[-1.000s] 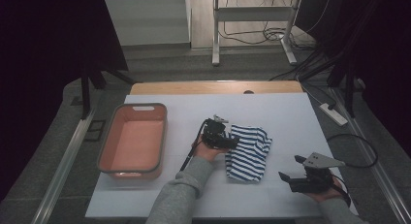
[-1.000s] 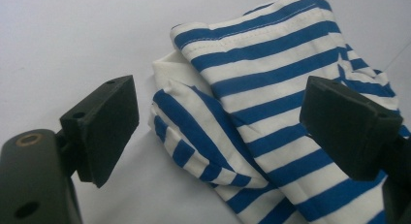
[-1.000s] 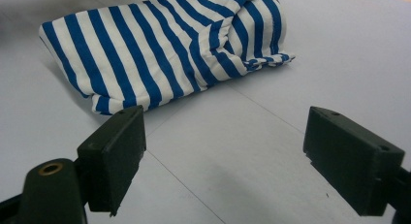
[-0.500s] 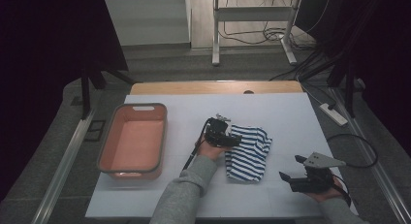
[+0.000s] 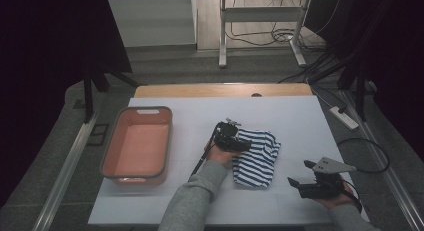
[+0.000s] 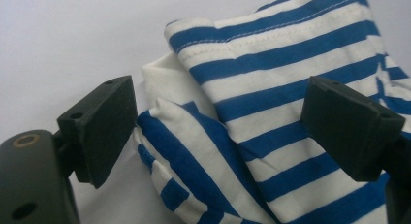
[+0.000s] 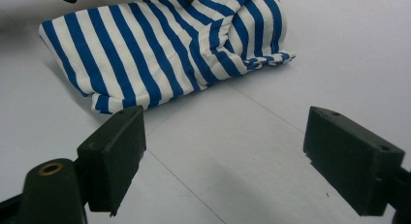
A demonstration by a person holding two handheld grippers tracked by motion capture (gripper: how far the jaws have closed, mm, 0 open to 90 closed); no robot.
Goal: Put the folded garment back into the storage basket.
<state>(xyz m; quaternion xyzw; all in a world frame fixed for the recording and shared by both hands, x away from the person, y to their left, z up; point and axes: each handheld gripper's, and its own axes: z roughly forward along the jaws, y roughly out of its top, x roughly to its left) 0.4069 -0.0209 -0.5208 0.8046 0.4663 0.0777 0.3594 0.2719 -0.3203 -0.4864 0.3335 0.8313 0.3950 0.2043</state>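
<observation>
A folded blue-and-white striped cloth point(image 5: 259, 158) lies near the middle of the white table. My left gripper point(image 5: 240, 141) is at the cloth's left edge, open, its jaws spread on either side of a fold of the cloth point(image 6: 232, 117) without closing on it. My right gripper point(image 5: 305, 183) hovers open over bare table at the front right, a hand's width from the cloth point(image 7: 165, 44), with nothing between its jaws.
A salmon-pink tub point(image 5: 137, 146) stands on the left part of the table, with nothing in it that I can see. A black cable point(image 5: 367, 156) loops on the table at the right edge. Desk legs and cables lie on the floor beyond the table's far edge.
</observation>
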